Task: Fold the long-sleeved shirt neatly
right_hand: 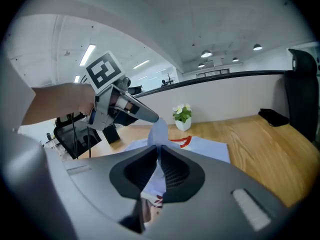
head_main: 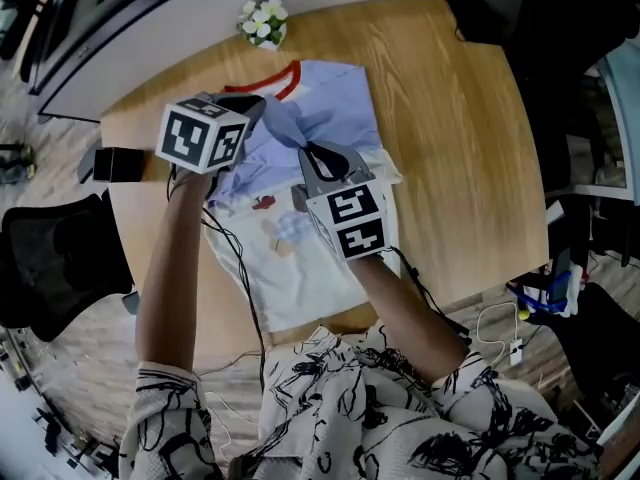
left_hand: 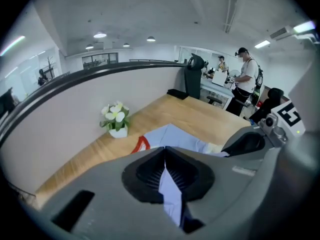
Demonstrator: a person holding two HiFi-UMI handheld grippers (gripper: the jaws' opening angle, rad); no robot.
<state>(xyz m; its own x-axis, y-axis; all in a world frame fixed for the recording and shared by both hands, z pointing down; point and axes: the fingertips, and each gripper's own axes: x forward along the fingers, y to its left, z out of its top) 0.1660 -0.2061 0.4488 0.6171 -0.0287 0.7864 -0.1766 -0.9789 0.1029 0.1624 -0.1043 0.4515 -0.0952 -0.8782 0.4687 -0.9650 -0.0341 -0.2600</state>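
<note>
This is an open office. A large wooden table [head_main: 470,148] stands against a low white partition wall [left_hand: 75,109], and a black office chair [head_main: 60,258] is beside it. Round lamps [left_hand: 100,35] are set in the ceiling. Further back, a person [left_hand: 246,79] stands at another desk. A small pot of flowers [head_main: 264,23] decorates the table.

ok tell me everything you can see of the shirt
The shirt has a pale blue top and sleeves, a cream body, red collar trim and a small print on the front. It lies on the wooden table, collar away from the person. The left tool and right tool each pinch lifted blue fabric.
</note>
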